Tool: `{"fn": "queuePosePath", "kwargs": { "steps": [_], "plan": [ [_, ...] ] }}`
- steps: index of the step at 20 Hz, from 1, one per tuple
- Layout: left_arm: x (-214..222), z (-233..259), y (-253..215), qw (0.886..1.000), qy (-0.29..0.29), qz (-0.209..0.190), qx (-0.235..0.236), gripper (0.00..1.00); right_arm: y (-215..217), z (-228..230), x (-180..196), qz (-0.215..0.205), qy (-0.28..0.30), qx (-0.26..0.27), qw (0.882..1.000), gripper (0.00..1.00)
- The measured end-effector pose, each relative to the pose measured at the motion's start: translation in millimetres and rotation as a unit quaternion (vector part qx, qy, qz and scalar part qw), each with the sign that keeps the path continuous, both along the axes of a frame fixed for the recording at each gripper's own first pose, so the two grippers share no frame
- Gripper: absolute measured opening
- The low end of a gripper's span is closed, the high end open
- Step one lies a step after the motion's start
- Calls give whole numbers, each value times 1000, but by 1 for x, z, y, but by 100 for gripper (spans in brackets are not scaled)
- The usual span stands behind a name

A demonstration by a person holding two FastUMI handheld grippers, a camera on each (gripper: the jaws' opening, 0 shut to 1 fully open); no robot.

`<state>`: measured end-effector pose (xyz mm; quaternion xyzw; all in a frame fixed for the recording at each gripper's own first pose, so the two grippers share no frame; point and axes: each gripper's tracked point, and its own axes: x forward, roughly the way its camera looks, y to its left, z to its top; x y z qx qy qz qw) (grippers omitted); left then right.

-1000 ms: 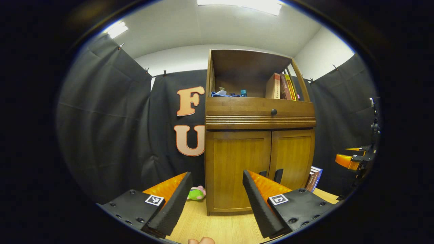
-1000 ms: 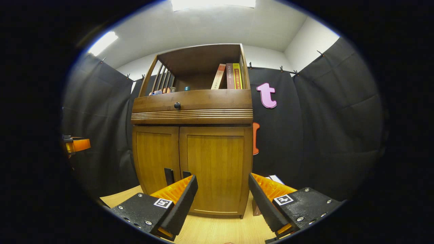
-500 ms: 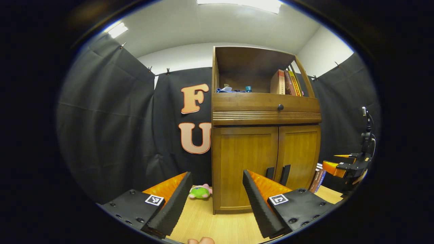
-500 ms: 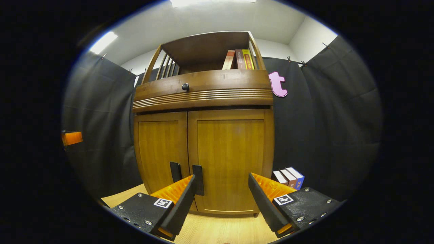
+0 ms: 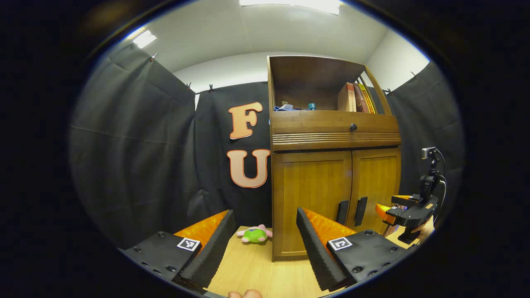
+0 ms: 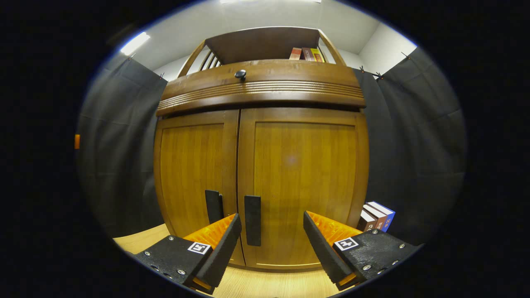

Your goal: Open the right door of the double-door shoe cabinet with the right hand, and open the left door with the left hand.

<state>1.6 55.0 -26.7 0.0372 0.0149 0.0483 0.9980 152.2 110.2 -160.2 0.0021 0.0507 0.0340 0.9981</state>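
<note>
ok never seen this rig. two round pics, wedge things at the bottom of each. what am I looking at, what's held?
No robot arm here: a person carries a two-finger gripper in each hand, and a fisheye camera rides on each one, looking forward along its fingers. Those wedges are the fingers.

Left gripper view: the left gripper, jaws open and holding nothing, stands back from the shoe cabinet. At the right edge you see the right gripper and the hand holding it, close to the doors.

Right gripper view: the right gripper, also open and empty, is close in front of the right door, with the right door handle just above its left finger. The left door and right door are both shut.

On the wooden tabletop: a green plush toy left of the cabinet, and books standing to its right.
</note>
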Motion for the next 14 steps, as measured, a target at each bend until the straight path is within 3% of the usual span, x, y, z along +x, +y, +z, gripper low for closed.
{"fn": "queuePosePath", "kwargs": {
  "steps": [8, 9, 10, 11, 12, 13, 14],
  "plan": [
    [6, -13, 16, 1000, 8, 8, 5, 95, 14, -44, 54, -16, 11, 14, 1000, 92],
    [6, -16, 18, 1000, 10, 8, 5, 95, 17, -46, 57, -11, 9, 18, 1000, 99],
    [8, -18, 20, 1000, 11, 11, 5, 95, 22, -47, 61, -3, 7, 23, 1000, 87],
    [8, -20, 22, 1000, 11, 13, 5, 95, 25, -49, 64, 0, 9, 26, 1000, 83],
    [9, -21, 24, 1000, 12, 13, 4, 97, 26, -53, 66, 0, 12, 28, 1000, 91],
    [10, -21, 24, 1000, 12, 14, 2, 97, 28, -56, 69, 0, 15, 28, 1000, 75],
    [11, -22, 25, 1000, 12, 15, 1, 99, 29, -57, 72, -1, 17, 27, 999, 72]
  ]
}}
